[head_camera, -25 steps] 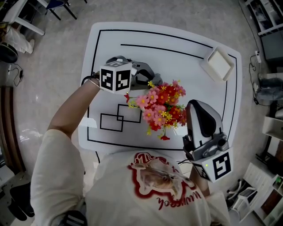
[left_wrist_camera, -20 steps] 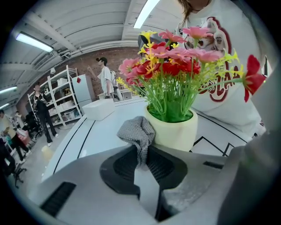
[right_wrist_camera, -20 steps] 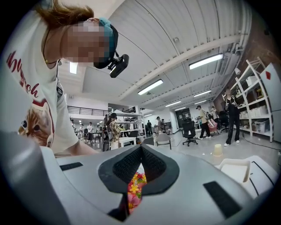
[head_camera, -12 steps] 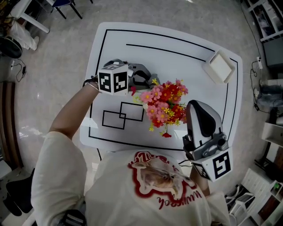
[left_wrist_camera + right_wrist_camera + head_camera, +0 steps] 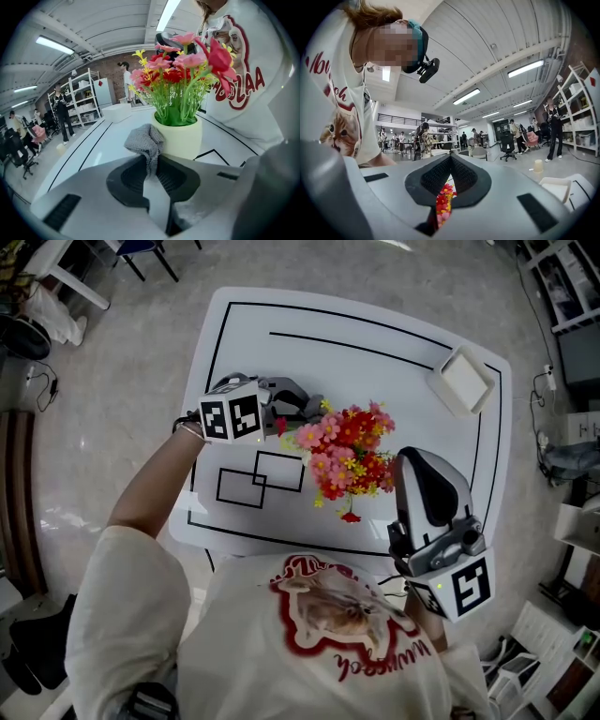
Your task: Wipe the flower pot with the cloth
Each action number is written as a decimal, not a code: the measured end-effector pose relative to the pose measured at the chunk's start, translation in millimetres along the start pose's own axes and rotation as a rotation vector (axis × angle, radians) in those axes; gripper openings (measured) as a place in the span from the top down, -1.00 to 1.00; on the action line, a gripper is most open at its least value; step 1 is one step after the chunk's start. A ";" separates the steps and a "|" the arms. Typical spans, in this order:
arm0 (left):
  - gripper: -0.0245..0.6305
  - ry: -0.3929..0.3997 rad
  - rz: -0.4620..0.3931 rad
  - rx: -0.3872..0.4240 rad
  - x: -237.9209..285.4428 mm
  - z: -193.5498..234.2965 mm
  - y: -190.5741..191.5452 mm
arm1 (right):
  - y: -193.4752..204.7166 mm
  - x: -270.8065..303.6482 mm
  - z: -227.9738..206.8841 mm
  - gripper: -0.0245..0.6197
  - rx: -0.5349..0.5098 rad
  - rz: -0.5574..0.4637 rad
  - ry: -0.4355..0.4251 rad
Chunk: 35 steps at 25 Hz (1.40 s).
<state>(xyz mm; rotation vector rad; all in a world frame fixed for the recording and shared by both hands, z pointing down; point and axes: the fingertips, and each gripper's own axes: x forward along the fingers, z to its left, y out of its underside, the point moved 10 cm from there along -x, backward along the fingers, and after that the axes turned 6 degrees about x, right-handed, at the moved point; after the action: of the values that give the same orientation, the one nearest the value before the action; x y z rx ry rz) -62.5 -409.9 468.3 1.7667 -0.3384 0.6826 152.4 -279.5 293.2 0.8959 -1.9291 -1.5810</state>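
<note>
A pale yellow flower pot [image 5: 182, 138] with red, pink and yellow flowers [image 5: 347, 451] stands mid-table; in the head view the blooms hide the pot. My left gripper [image 5: 312, 407] is at the pot's left, shut on a grey cloth [image 5: 146, 142]. The cloth bunches out past the jaws right against the pot's side. In the left gripper view the left gripper [image 5: 151, 161] points at the pot. My right gripper [image 5: 410, 465] hovers to the right of the flowers, shut and holding nothing. The flowers [image 5: 443, 200] show through the slit of the right gripper [image 5: 450, 161].
The white table [image 5: 375, 324] carries black outlines, with two overlapping rectangles [image 5: 258, 482] near its front left. A white square tray [image 5: 466, 379] sits at the back right corner. People, shelves and chairs stand in the room beyond.
My left gripper has shifted left across the table beside the pot and rolled a little, the cloth still in it. The right gripper has stayed put.
</note>
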 end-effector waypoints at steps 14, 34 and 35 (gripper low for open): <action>0.79 -0.069 0.020 -0.046 -14.0 -22.2 -3.0 | -5.9 -5.4 11.1 0.93 0.020 -0.038 -0.017; 0.79 -0.239 0.045 -0.162 -17.6 -62.8 -9.8 | -11.8 -28.5 25.7 0.93 0.004 -0.055 -0.049; 0.79 -0.251 0.040 -0.165 -18.2 -64.6 -11.1 | -11.9 -29.5 27.0 0.93 0.002 -0.056 -0.049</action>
<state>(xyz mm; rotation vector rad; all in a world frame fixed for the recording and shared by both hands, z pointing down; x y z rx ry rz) -88.4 -347.6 460.1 1.6925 -0.5853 0.4469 154.8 -241.2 276.9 0.9279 -1.9548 -1.6484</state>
